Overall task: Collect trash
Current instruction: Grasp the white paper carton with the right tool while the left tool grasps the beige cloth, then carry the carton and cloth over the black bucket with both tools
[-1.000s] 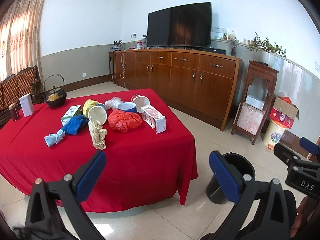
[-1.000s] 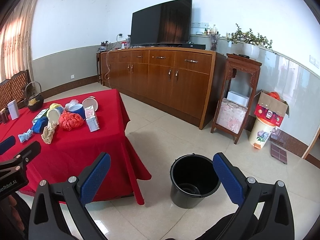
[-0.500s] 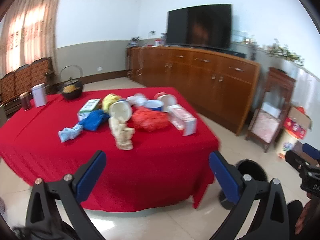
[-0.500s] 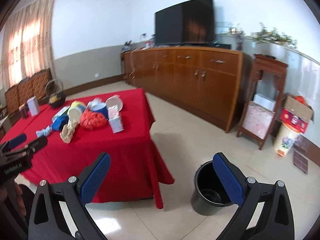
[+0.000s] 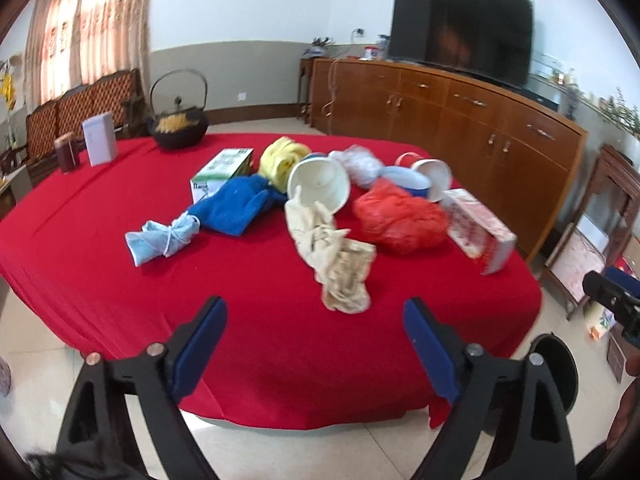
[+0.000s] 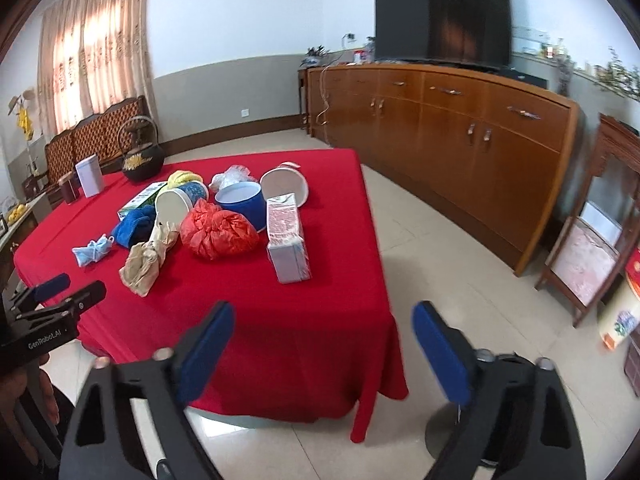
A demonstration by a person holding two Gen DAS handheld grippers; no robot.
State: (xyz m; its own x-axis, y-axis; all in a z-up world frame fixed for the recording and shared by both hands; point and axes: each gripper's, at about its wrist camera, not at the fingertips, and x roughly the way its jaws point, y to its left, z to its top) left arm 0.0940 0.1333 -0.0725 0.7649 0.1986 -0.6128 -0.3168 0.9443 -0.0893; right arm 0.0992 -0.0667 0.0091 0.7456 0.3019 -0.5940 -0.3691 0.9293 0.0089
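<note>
Here, in the left wrist view, the left hand-held gripper [image 5: 316,340] hangs at the near edge of the surface [image 5: 100,264], which wears a red cloth. Its blue fingers [image 5: 198,344] are spread wide and hold nothing. The trash lies in a loose heap in the middle of the surface: a crumpled beige bag [image 5: 336,248] nearest, a red plastic bag [image 5: 402,220] to its right, a pink carton [image 5: 478,232] lying on its side, a blue cloth [image 5: 240,206], a light blue face mask [image 5: 160,240] and a tipped white paper cup [image 5: 320,190]. The rim of a black bucket [image 5: 558,364] shows low on the right.

In the right wrist view, the right hand-held gripper [image 6: 324,340] is also spread wide and empty, over the corner of the surface [image 6: 320,320]. The pink carton [image 6: 286,236] is nearest to it, with the red plastic bag [image 6: 218,234] just beside and a blue tub [image 6: 242,204] behind. The left hand-held gripper [image 6: 60,300] shows at the left edge.
</note>
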